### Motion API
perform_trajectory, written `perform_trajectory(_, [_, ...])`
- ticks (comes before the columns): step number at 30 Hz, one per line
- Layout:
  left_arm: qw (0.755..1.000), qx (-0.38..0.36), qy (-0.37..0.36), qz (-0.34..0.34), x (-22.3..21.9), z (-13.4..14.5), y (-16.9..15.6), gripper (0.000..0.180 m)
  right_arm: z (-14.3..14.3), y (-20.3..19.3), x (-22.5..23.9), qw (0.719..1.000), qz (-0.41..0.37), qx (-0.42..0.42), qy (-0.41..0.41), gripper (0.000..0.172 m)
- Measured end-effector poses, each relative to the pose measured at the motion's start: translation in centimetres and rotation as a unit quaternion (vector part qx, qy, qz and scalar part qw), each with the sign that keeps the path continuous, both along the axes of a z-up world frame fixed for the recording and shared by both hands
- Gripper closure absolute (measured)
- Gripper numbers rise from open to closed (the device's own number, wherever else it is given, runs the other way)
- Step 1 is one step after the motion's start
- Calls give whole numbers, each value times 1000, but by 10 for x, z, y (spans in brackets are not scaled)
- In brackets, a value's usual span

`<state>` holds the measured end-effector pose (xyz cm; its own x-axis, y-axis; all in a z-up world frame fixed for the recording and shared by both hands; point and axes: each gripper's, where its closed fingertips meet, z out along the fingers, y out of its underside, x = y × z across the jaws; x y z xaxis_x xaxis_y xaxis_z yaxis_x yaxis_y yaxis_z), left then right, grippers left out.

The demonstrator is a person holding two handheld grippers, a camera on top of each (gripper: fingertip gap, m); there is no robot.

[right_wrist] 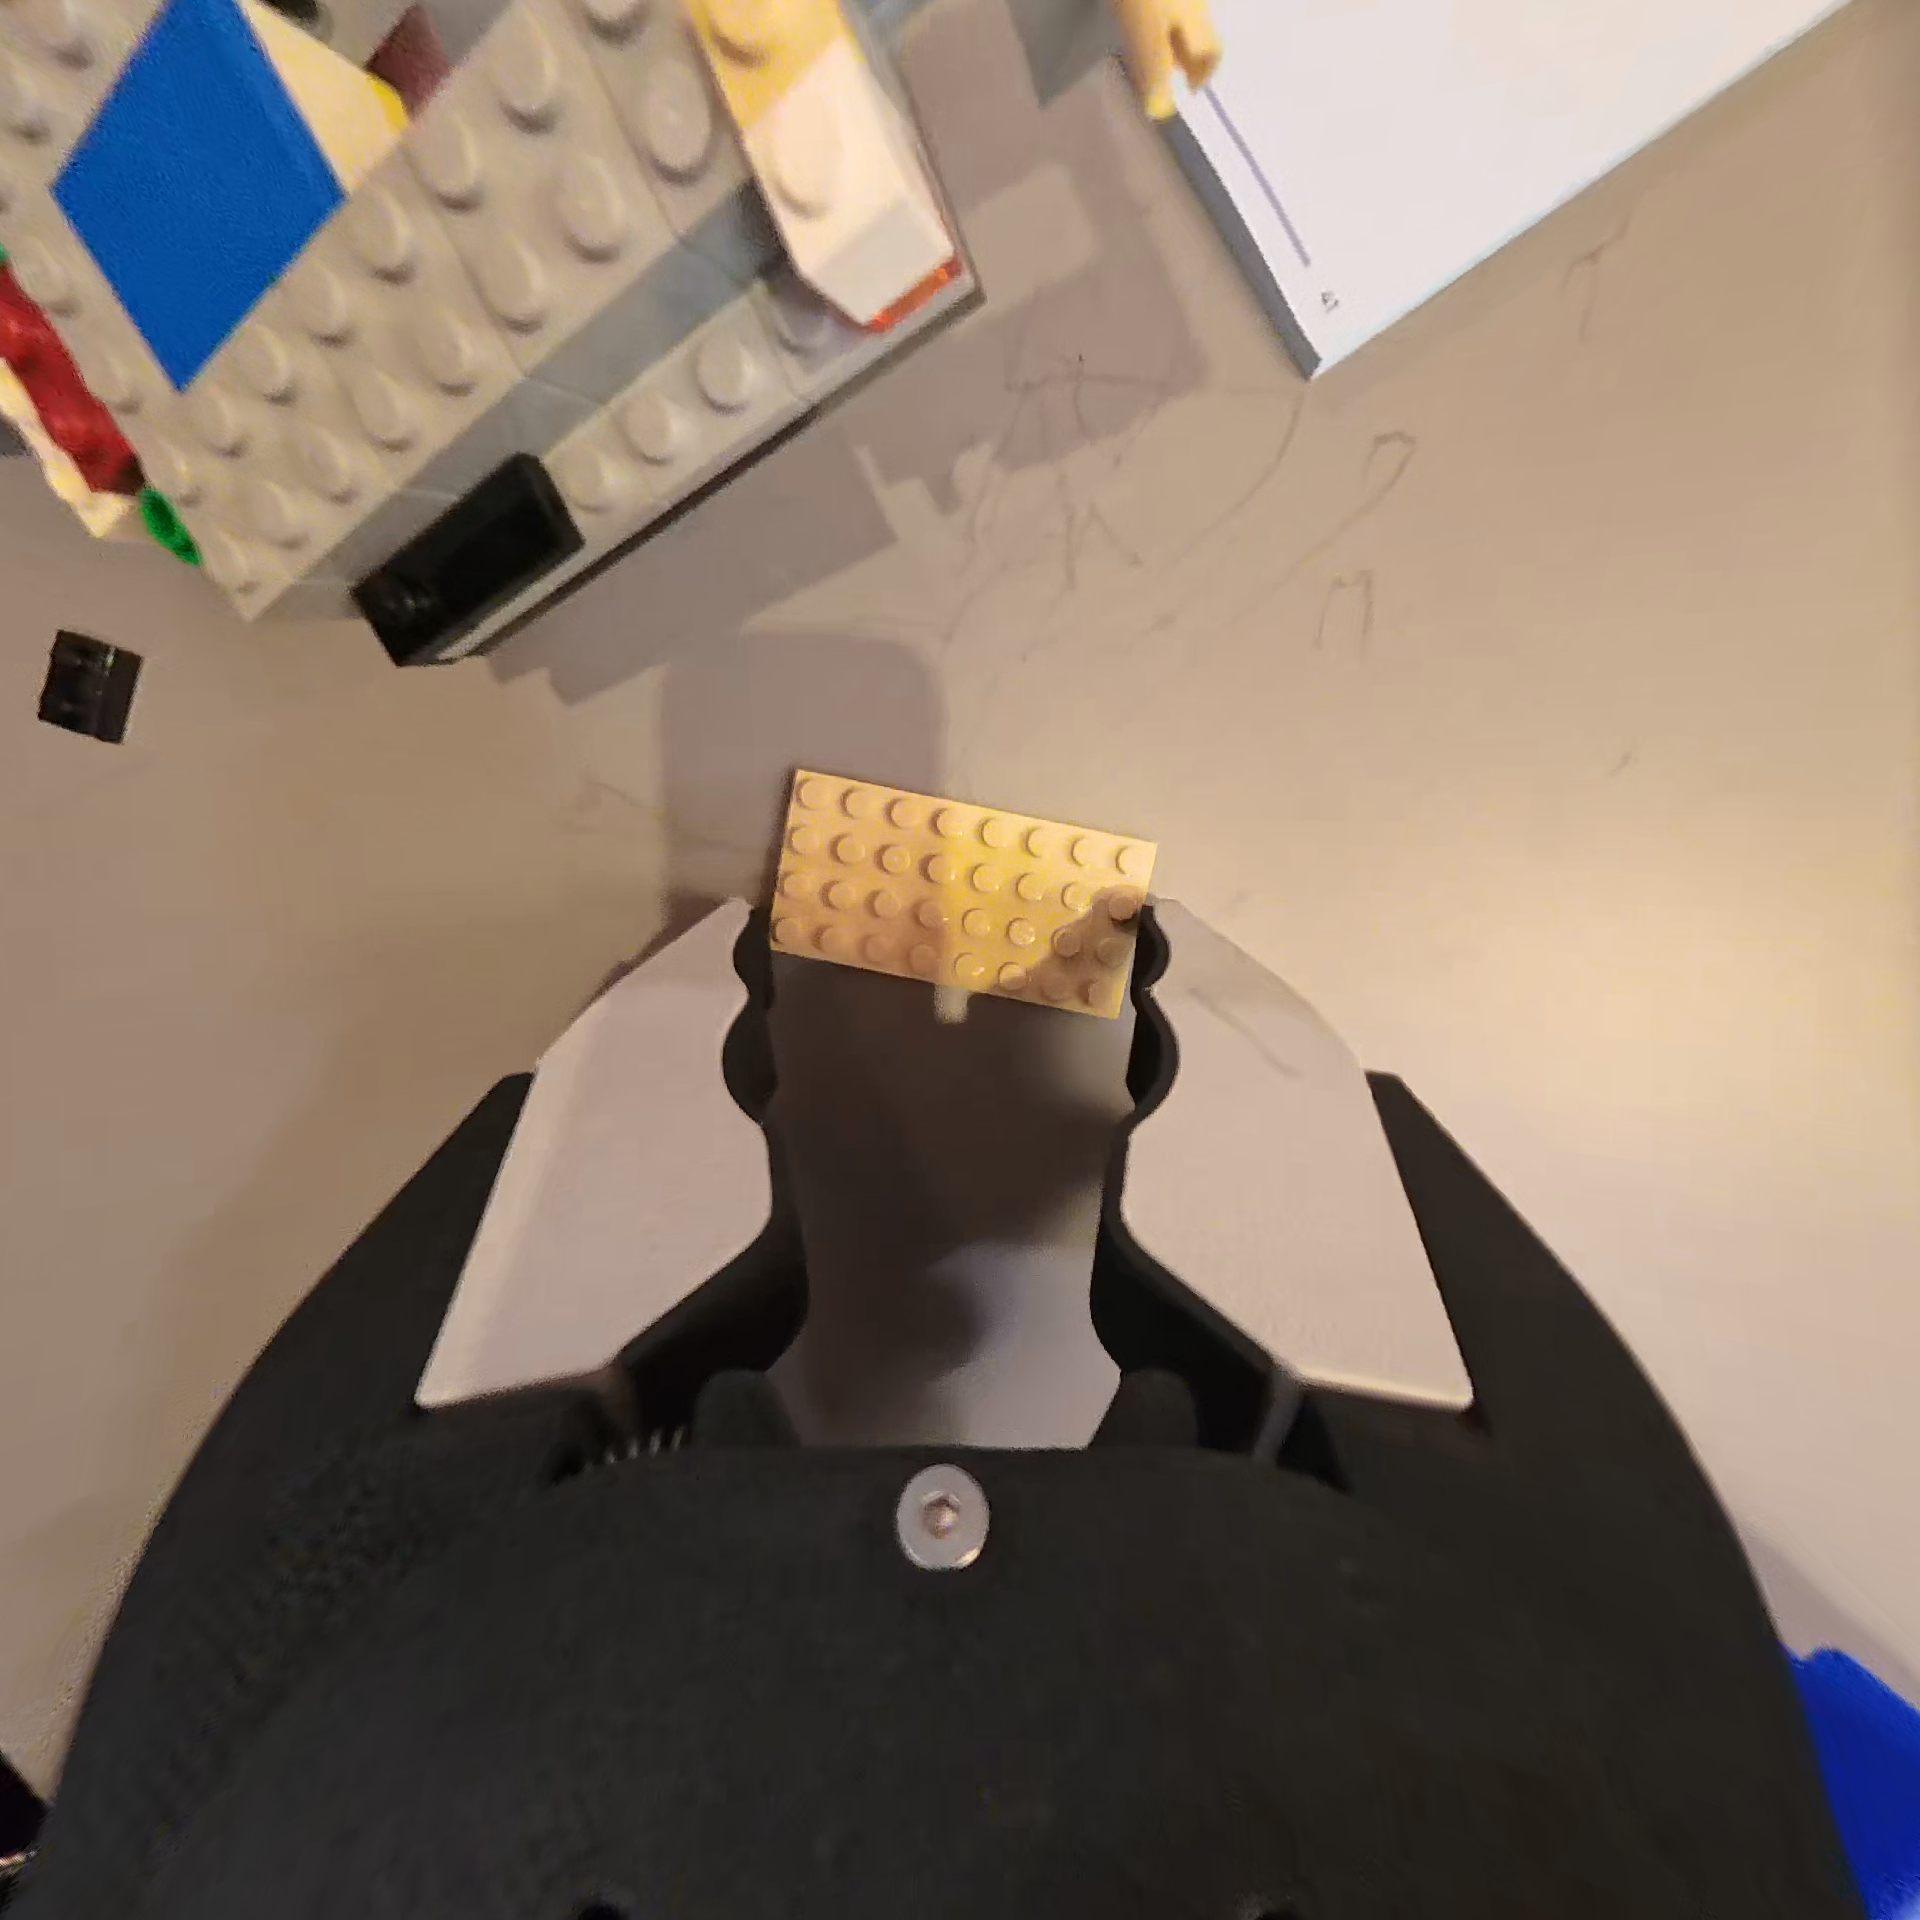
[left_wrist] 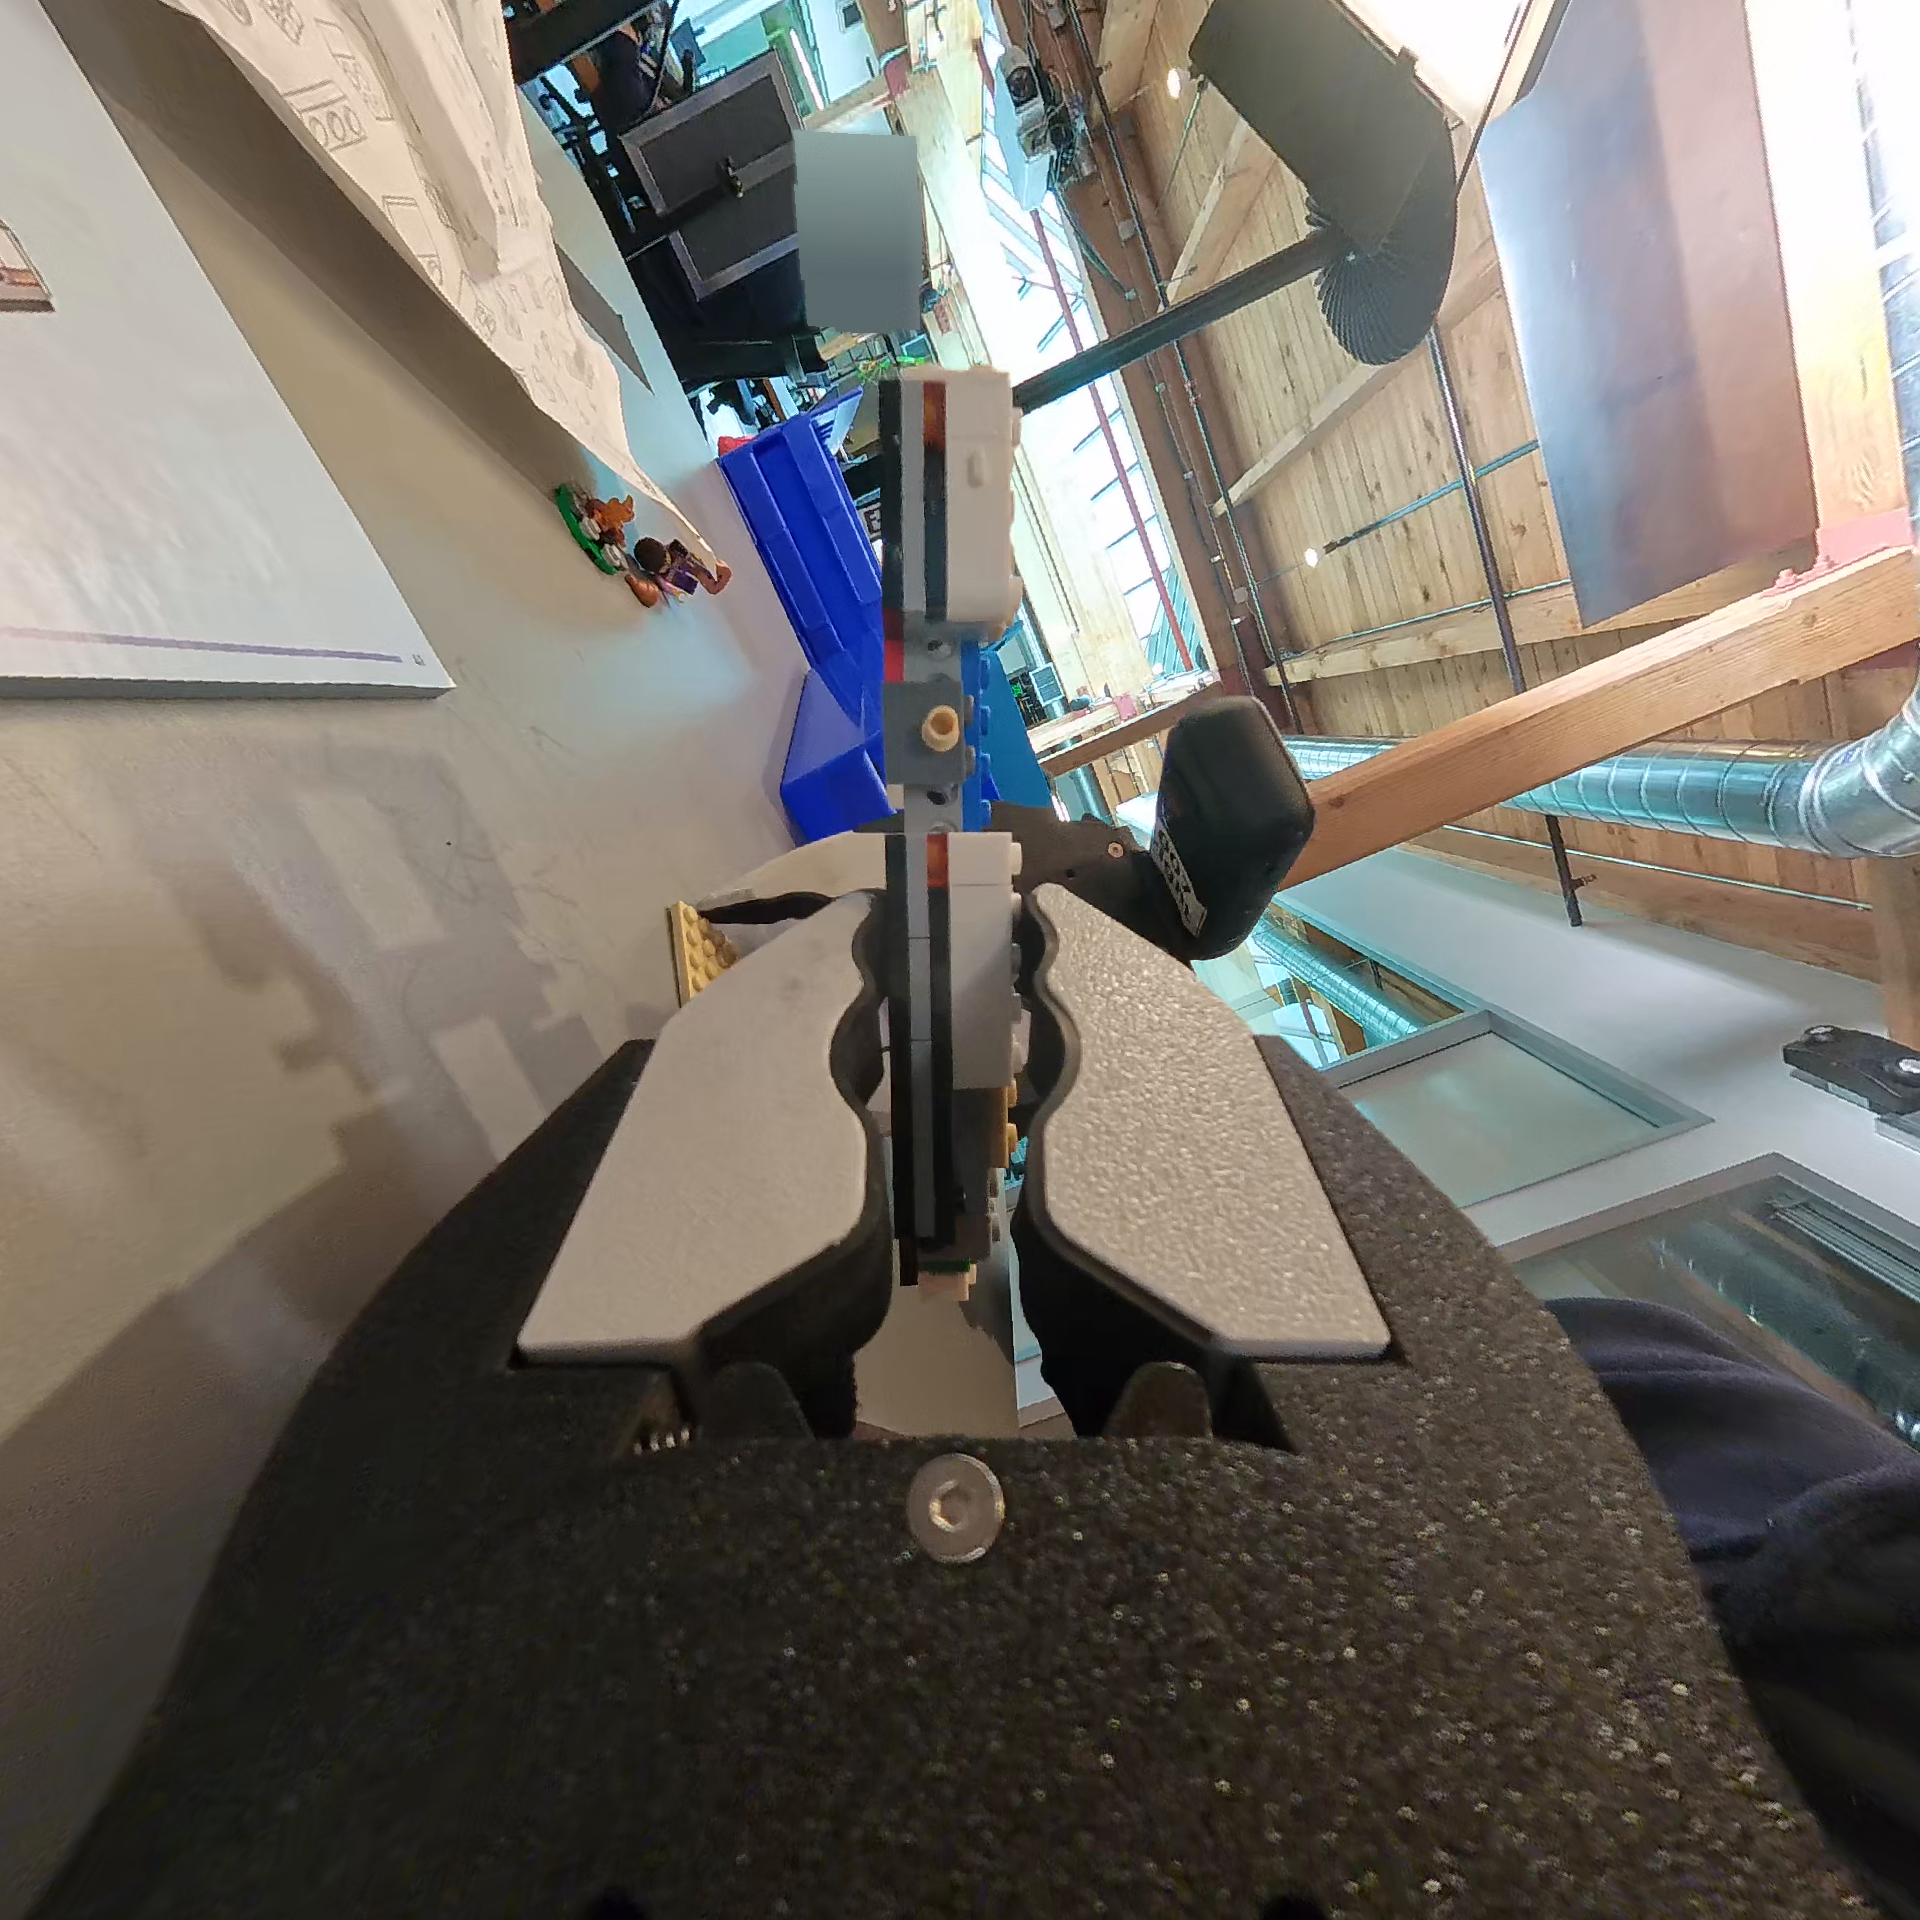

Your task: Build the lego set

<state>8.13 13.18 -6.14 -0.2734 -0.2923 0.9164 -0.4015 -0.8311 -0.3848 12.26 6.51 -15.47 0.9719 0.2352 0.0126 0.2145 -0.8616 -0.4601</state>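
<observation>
My left gripper (left_wrist: pixel 951 914) is shut on a flat brick assembly (left_wrist: pixel 956 499) of grey, black and white plates. It holds the assembly edge-on and raised off the table. The assembly also shows in the right wrist view (right_wrist: pixel 468 312), studded grey with a blue tile. My right gripper (right_wrist: pixel 951 925) is open and low over the table. A tan studded plate (right_wrist: pixel 956 883) lies flat between its fingertips, which stand at the plate's two short ends. The tan plate shows in the left wrist view (left_wrist: pixel 701 945), behind my left finger.
A small black brick (right_wrist: pixel 88 686) lies loose at the left. A white booklet (right_wrist: pixel 1455 135) lies at the upper right. A blue bin (left_wrist: pixel 810 582) and small toy figures (left_wrist: pixel 644 551) stand farther off on the table (right_wrist: pixel 1455 727). My right fingertips sit around 12 cm from my left ones.
</observation>
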Motion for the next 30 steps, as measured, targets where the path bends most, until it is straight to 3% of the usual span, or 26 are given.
perform_trajectory(8, [1000, -1, 3, 2, 0, -1, 1, 158, 15, 0, -5, 999, 44, 29, 9, 105])
perform_trajectory(23, [997, -70, 13, -13, -1, -1, -6, 158, 114, 7, -14, 988, 52, 143, -23, 105])
perform_trajectory(30, [997, -81, 8, -14, -2, 2, -8, 158, 114, 34, -26, 986, 29, 160, -37, 105])
